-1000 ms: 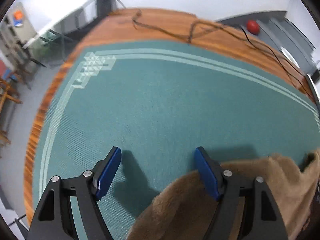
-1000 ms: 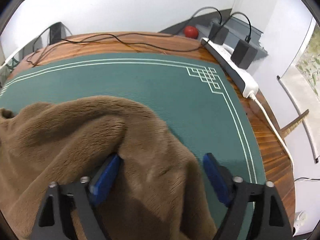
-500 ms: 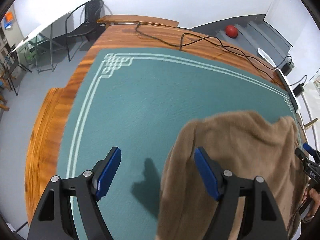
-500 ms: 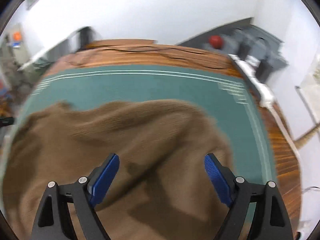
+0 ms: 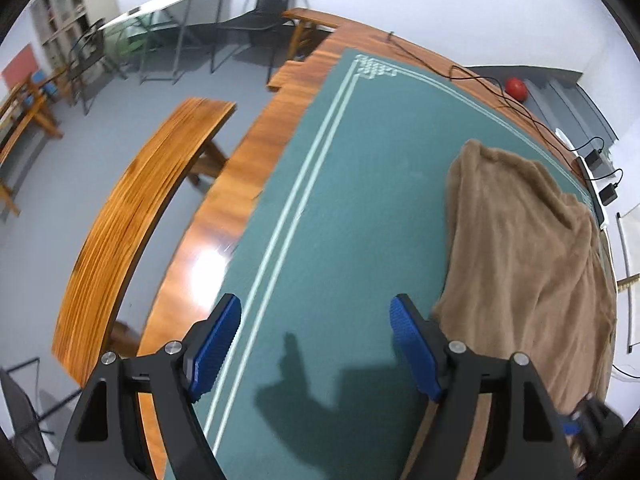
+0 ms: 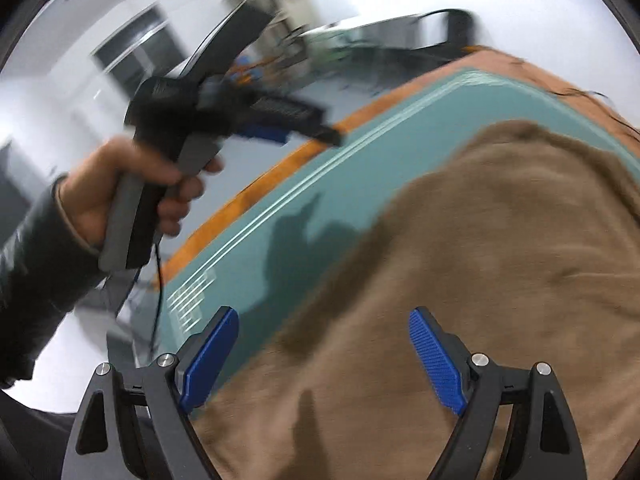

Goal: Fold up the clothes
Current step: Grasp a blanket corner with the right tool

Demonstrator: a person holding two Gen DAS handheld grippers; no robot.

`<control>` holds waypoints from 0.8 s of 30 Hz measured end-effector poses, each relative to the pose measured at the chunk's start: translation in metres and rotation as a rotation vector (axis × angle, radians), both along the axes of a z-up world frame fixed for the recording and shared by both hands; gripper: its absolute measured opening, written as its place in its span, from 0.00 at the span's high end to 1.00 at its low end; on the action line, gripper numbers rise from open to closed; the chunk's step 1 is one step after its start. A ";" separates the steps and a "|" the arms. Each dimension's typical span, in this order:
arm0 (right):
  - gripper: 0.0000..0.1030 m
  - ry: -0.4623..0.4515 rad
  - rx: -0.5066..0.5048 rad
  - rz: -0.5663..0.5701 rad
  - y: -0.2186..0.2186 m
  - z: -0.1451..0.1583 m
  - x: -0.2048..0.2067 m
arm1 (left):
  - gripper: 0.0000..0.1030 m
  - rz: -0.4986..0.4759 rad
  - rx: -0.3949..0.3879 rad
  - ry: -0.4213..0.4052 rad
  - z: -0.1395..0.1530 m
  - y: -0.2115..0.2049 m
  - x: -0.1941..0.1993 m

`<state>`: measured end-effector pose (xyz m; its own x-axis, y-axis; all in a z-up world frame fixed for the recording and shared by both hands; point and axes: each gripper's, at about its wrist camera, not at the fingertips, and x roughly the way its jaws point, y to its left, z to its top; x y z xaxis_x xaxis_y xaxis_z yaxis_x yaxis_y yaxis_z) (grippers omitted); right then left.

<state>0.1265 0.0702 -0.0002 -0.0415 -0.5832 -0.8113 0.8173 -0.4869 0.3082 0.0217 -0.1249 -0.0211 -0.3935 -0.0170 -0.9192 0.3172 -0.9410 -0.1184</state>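
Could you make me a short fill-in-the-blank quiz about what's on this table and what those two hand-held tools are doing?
1. The brown garment lies on a mat whose colour is ____.
2. The fingers of the left gripper stand ____, with nothing between them.
3. The right gripper hangs over the ____, not pinching it.
4. On the floor past the table's far edge sits a small ball coloured ____.

Missing words: green; open; garment; red
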 end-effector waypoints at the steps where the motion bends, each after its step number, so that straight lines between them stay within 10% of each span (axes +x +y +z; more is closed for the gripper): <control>1: 0.14 0.001 0.017 0.034 -0.009 -0.004 0.012 | 0.22 0.016 0.006 0.002 0.000 -0.003 0.013; 10: 0.14 -0.064 0.154 0.153 -0.034 -0.042 0.072 | 0.21 0.153 0.071 -0.030 -0.019 -0.012 0.102; 20: 0.16 0.229 0.259 0.200 -0.018 -0.069 0.107 | 0.21 0.221 0.124 -0.065 -0.039 -0.004 0.154; 24: 0.61 0.208 0.228 0.150 -0.005 -0.060 0.095 | 0.21 0.213 0.136 -0.065 -0.043 0.004 0.160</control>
